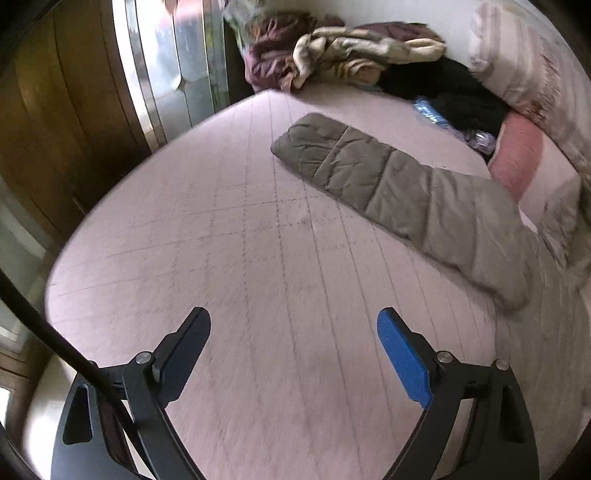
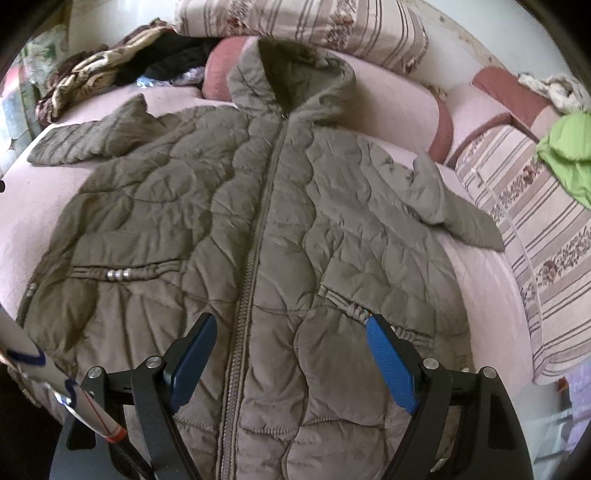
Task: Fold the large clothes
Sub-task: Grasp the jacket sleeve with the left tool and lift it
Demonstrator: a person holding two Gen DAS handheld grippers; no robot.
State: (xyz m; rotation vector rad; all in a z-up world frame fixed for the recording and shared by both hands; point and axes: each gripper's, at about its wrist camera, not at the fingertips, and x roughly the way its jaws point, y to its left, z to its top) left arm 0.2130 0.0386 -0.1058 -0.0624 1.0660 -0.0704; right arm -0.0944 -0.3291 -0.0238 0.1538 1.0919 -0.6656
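The quilted hooded jacket (image 2: 266,229) is lying zipped, its hem between the right gripper's (image 2: 291,325) parted jaws, while the left gripper (image 1: 293,317) is hanging apart, empty, beside its sleeve (image 1: 399,199).

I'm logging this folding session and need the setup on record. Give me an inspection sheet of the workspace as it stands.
Surface: pink quilted bed cover, mostly bare on the left side.
Job's things: olive quilted jacket laid flat, front up, zipped, both sleeves spread outward, hood toward the pillows.
Clutter: crumpled blankets, black clothing, striped pillow, green cloth.
Grippers: left gripper open over bare cover; right gripper open above the jacket's lower front, holding nothing.
Cables: black cable beside the left gripper.
Surroundings: wooden wardrobe, mirrored panel.
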